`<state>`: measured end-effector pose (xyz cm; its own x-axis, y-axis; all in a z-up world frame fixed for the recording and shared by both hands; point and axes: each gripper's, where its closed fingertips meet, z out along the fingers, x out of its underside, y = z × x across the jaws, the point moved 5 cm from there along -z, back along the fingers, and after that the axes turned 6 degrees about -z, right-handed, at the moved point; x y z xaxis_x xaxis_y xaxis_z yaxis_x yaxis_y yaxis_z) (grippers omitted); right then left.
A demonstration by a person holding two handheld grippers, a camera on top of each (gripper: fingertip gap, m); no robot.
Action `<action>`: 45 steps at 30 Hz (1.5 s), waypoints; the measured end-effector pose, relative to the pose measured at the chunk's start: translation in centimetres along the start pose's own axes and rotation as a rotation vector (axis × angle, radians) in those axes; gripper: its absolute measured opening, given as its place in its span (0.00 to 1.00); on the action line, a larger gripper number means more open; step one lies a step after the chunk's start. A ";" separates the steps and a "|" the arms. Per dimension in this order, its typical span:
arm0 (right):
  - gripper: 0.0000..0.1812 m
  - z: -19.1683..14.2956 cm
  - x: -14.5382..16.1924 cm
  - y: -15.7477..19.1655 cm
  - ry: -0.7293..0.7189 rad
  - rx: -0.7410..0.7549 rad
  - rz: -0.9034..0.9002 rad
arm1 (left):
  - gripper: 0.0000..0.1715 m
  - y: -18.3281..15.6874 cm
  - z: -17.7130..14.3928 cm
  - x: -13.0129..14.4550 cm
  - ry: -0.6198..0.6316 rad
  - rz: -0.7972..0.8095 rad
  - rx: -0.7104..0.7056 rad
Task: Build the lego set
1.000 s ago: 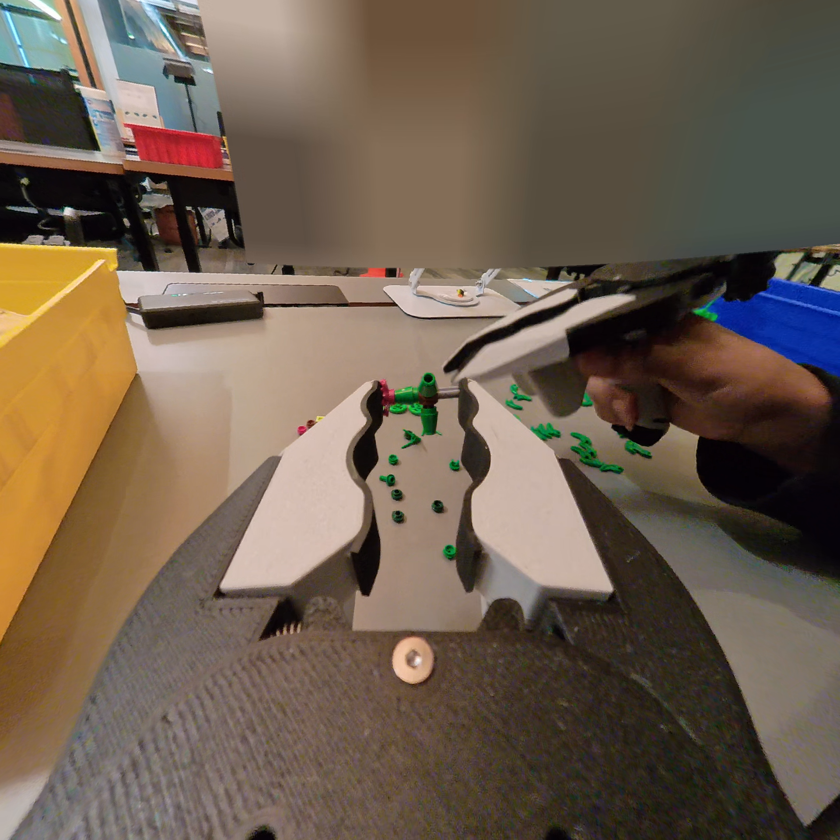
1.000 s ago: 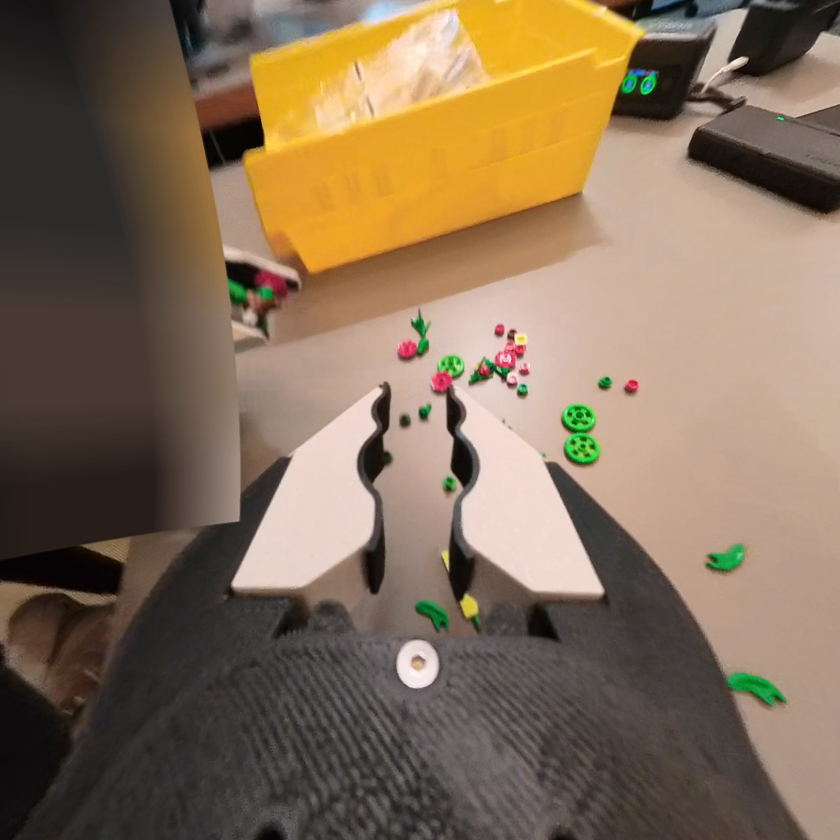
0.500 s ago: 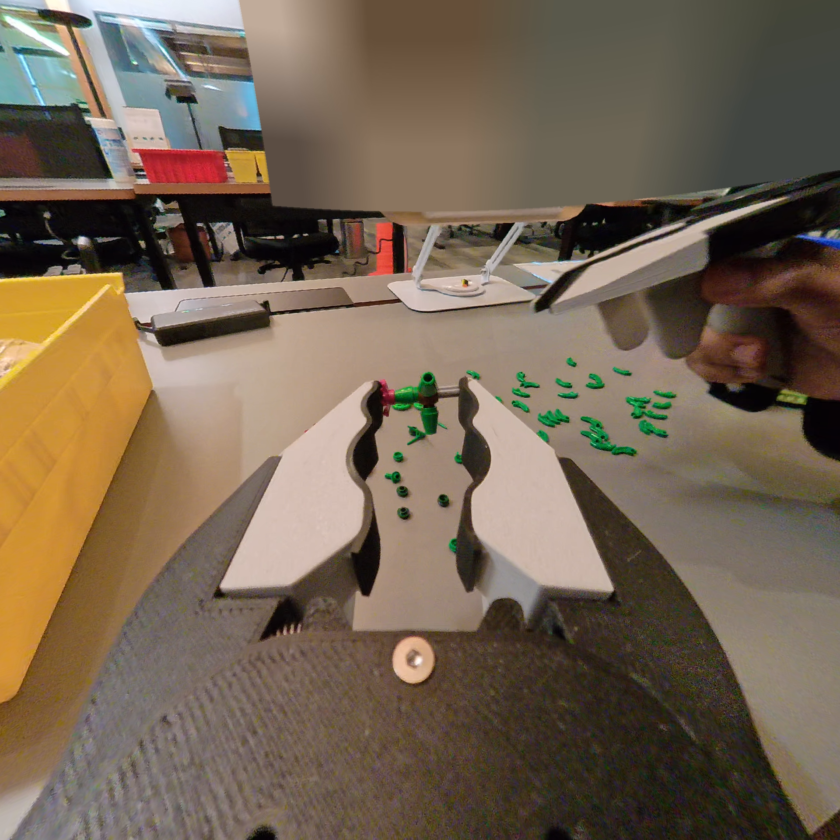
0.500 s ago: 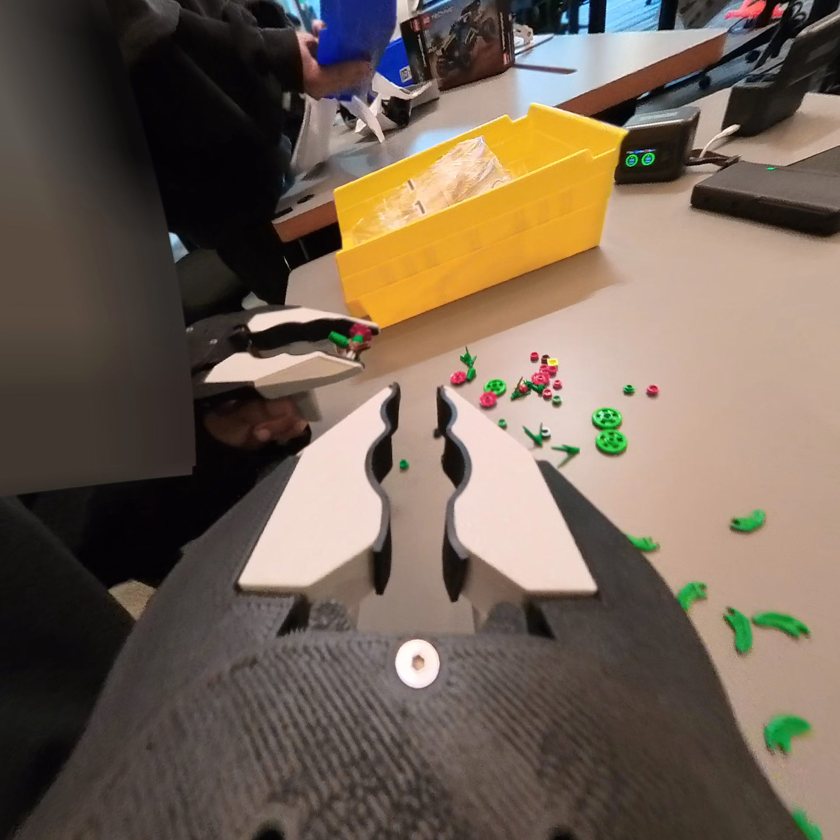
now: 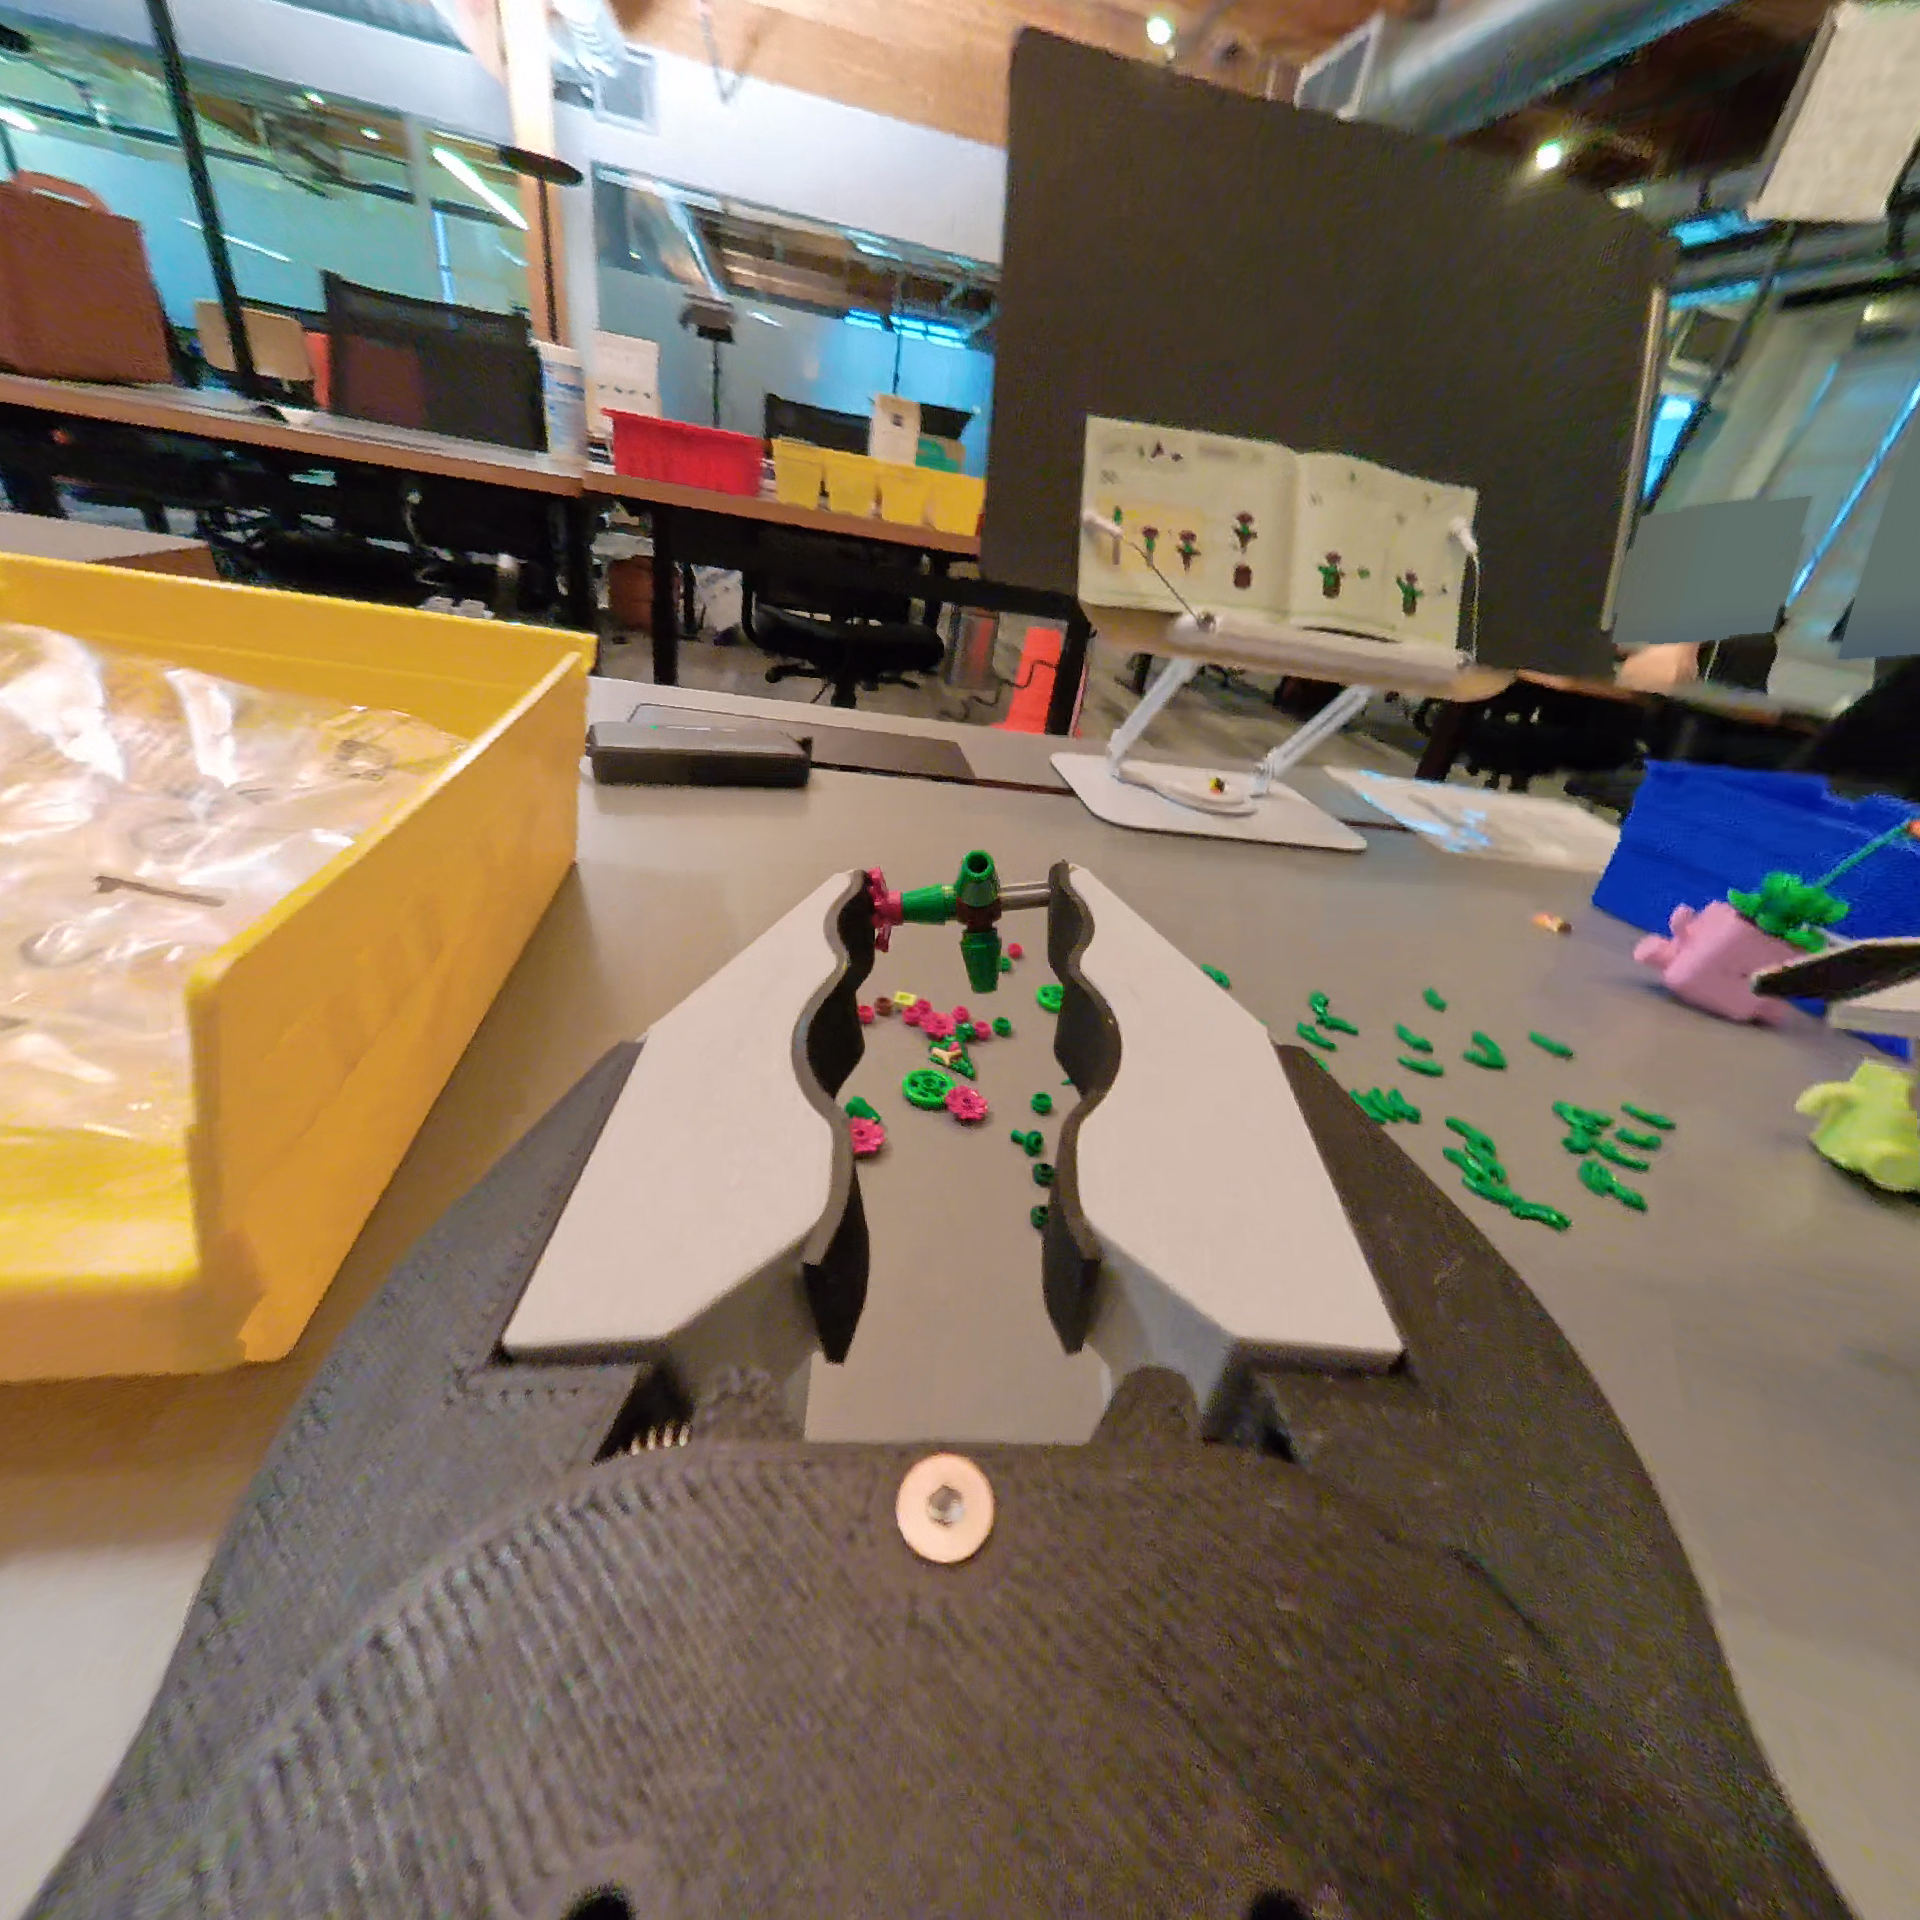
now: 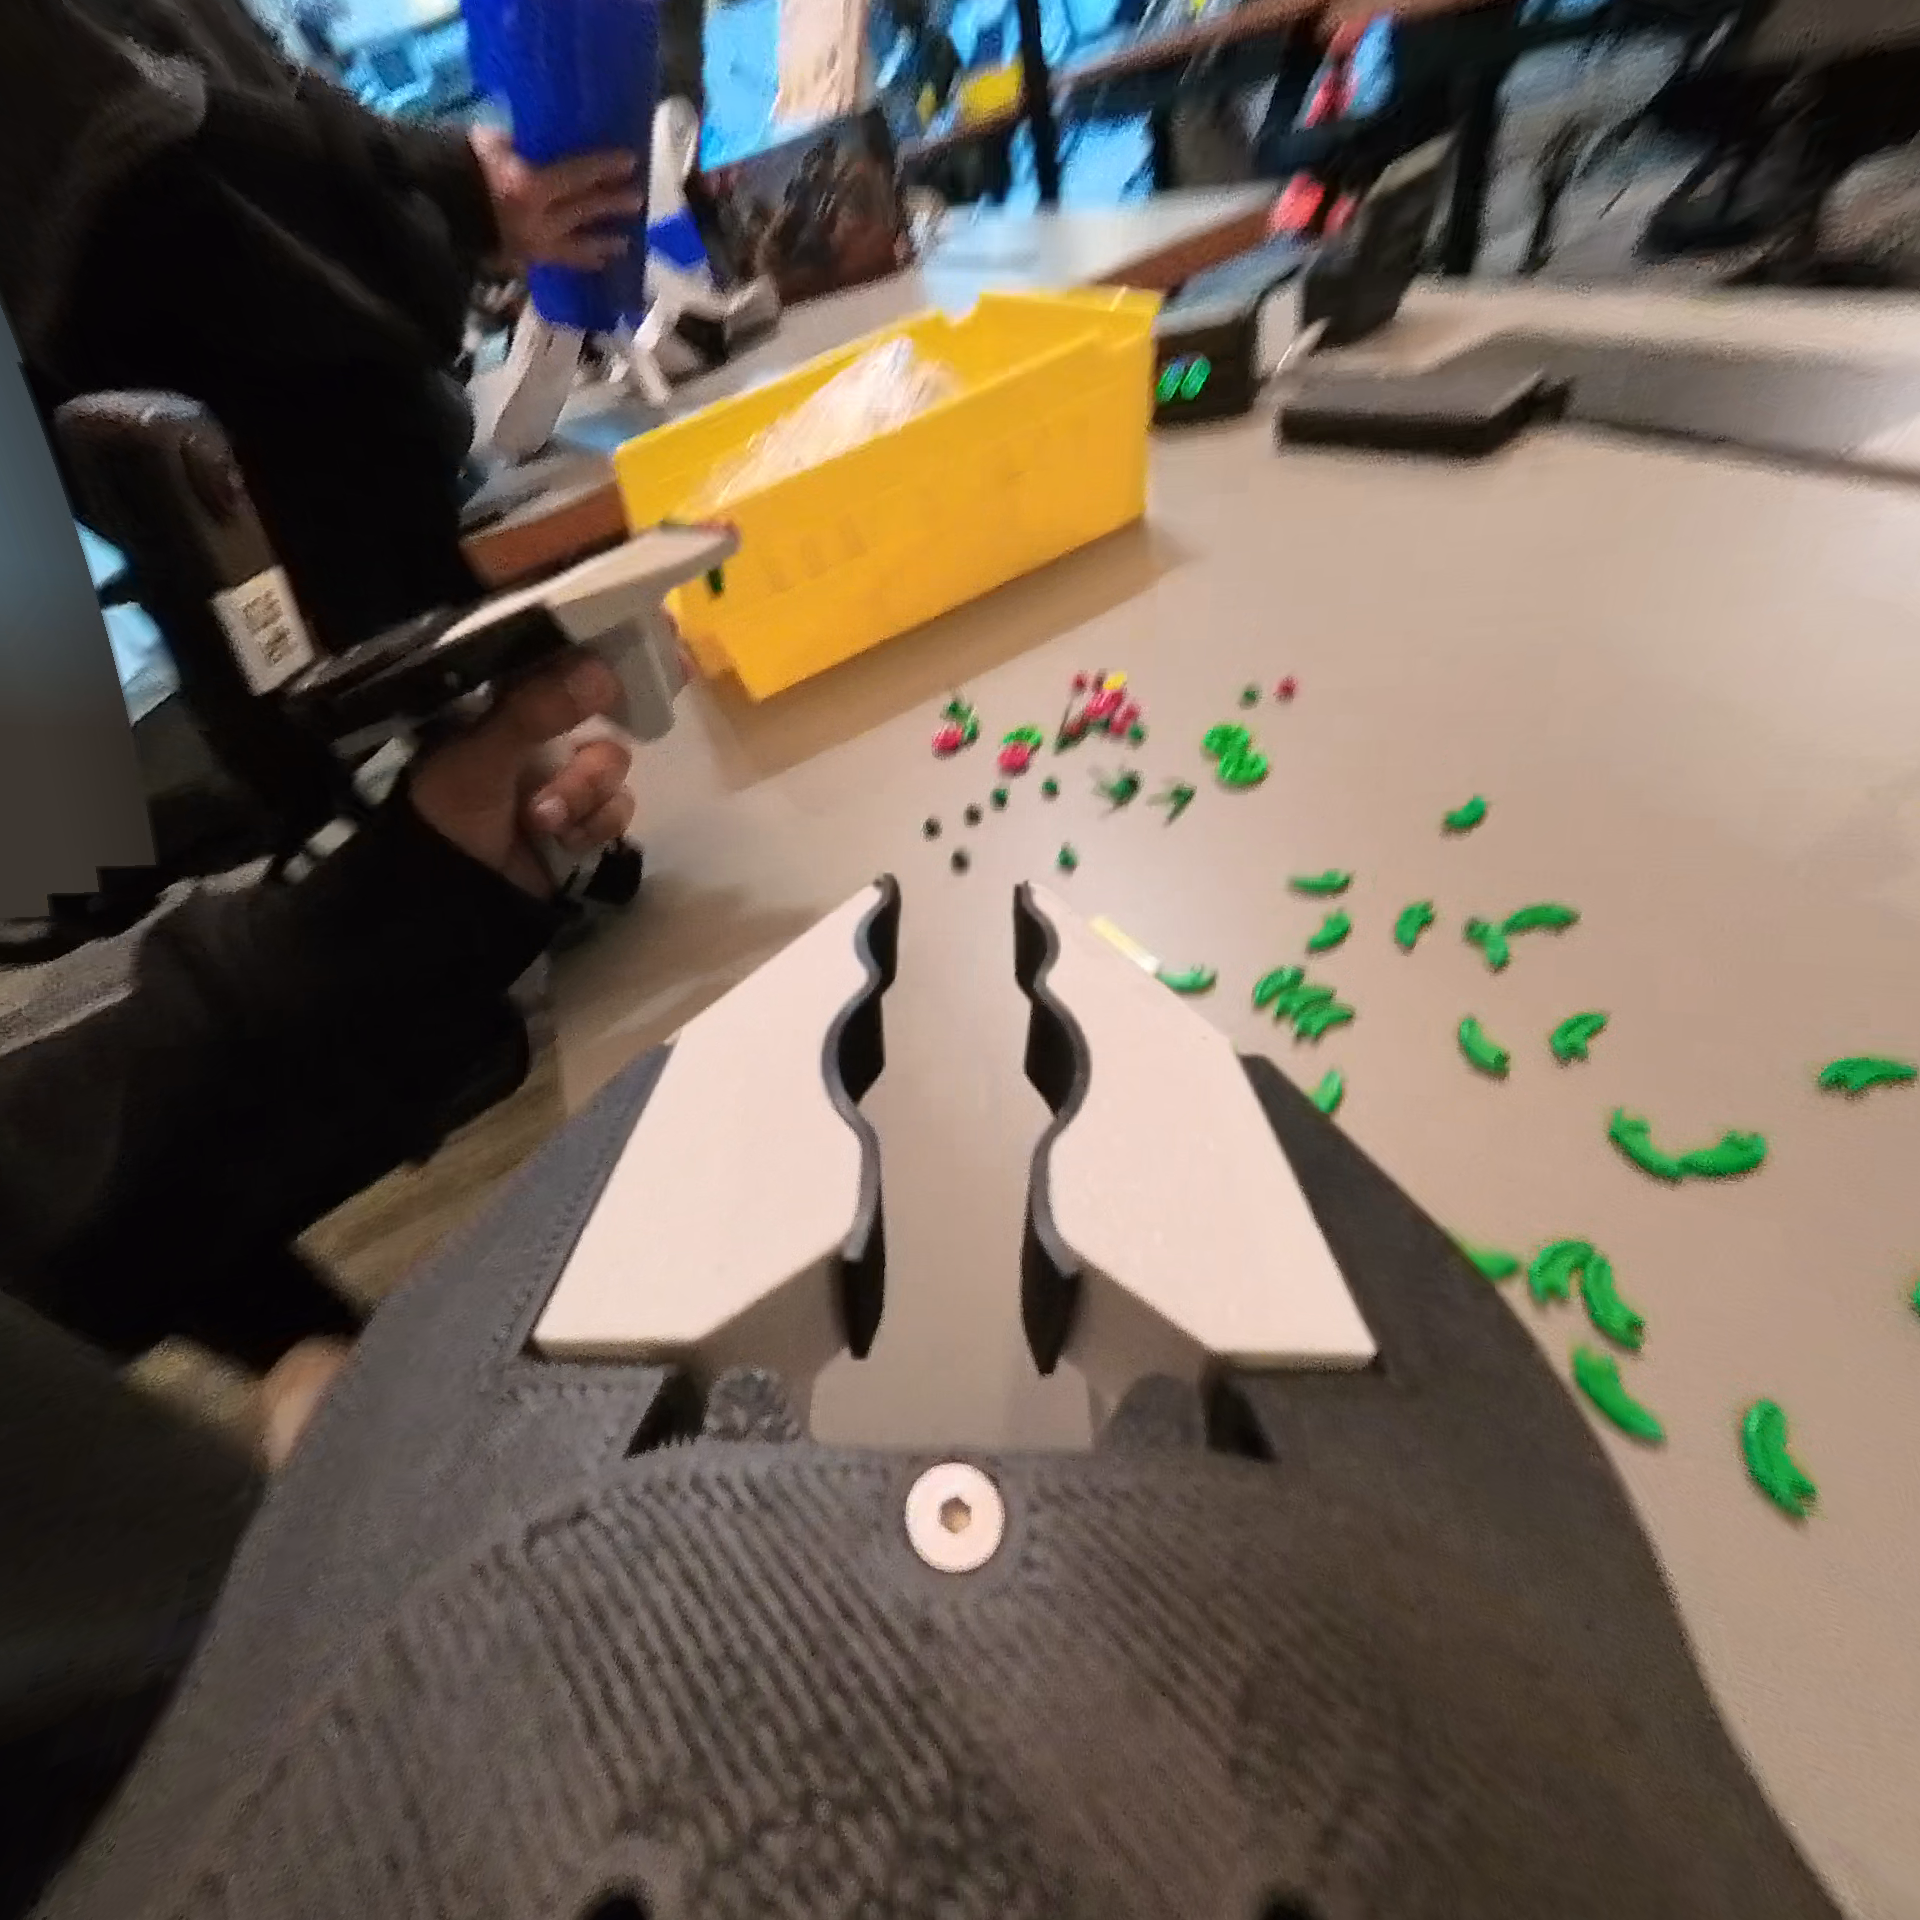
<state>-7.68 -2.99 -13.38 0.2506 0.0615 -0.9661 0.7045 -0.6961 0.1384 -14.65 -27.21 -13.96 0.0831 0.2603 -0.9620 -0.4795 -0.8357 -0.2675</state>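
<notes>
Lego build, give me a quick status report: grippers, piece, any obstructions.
Left gripper shut on flower stem assembly, held above table. Right gripper open, empty, over green leaf pieces. Nothing between them.

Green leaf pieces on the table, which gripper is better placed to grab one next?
Right. The right gripper is open and empty, with green leaf pieces just beside its fingers. The left gripper is shut on the flower stem.
</notes>
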 end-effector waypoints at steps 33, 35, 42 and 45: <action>0.05 25.1 3.7 0.2 0.503 -0.012 -0.248 | 0.19 1.9 -0.5 0.1 0.029 -0.013 -0.038; 0.03 25.1 3.7 0.3 0.504 -0.016 -0.260 | 0.19 1.8 -0.4 0.2 0.033 -0.011 -0.033; 0.03 22.0 1.2 1.2 0.384 -0.060 -0.319 | 0.19 1.3 -0.4 0.4 0.038 0.015 0.003; 0.03 17.6 0.8 1.3 0.330 -0.096 -0.346 | 0.19 -0.1 -0.3 0.4 0.032 0.039 0.088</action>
<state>-18.24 -16.47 -17.79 0.1773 0.5117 -0.8407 0.8377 -0.5268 -0.1441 -14.31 -27.16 -14.37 0.0901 0.2115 -0.9732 -0.5576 -0.7989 -0.2253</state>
